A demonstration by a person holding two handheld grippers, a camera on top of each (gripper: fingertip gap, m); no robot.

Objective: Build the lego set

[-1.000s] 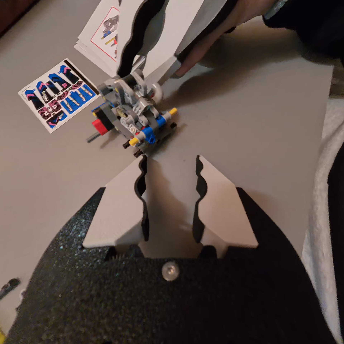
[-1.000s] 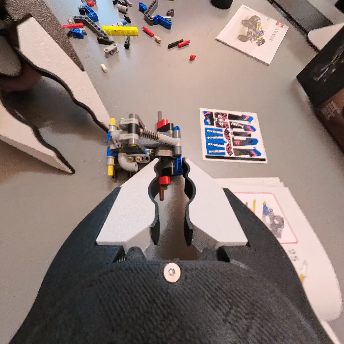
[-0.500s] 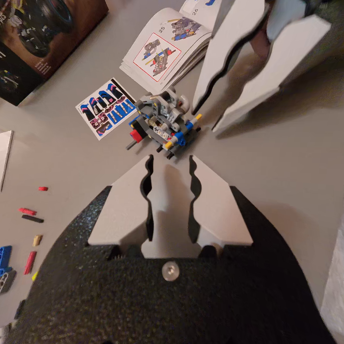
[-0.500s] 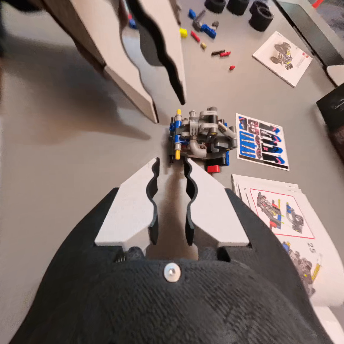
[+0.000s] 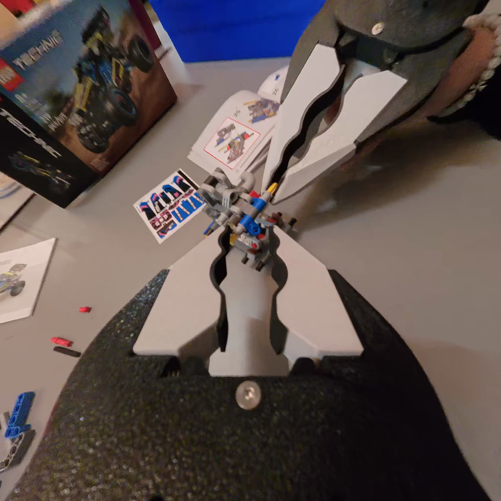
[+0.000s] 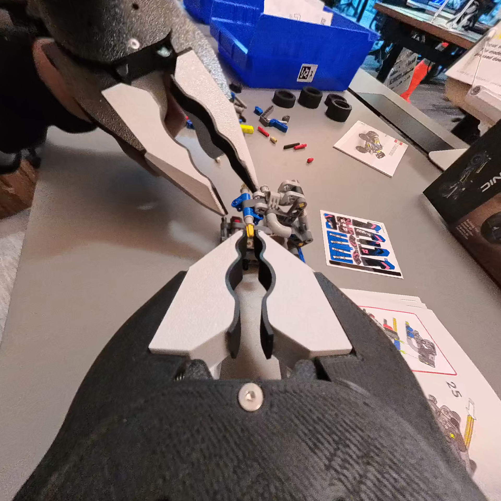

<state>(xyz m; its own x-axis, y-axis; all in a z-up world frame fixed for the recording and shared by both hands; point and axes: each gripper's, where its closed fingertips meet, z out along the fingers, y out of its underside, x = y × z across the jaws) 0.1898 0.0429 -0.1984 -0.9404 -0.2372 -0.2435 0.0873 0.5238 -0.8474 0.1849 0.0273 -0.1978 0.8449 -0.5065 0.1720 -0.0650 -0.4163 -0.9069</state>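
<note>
The partly built lego assembly (image 5: 230, 196), grey with blue, red and yellow parts, is held tilted just over the grey table between both grippers. My left gripper (image 5: 247, 234) is closed on its lower grey end. In the right wrist view the left gripper (image 6: 240, 200) comes in from the upper left. My right gripper (image 6: 249, 235) is closed narrowly on the end of the yellow axle (image 6: 249, 230) of the assembly (image 6: 284, 200). In the left wrist view the right gripper (image 5: 272, 193) comes in from the upper right.
A sticker sheet (image 6: 357, 241) lies just right of the assembly, with an open instruction booklet (image 6: 423, 347) nearer. The set box (image 5: 76, 89), a small leaflet (image 6: 371, 147), black tyres (image 6: 311, 99), loose pieces (image 6: 271, 127) and a blue bin (image 6: 284, 46) stand farther off. My two grippers' fingertips are within a few centimetres of each other.
Both grippers moved in on the assembly from opposite sides and closed on it. The assembly went from lying flat on the table to being tilted up between them.
</note>
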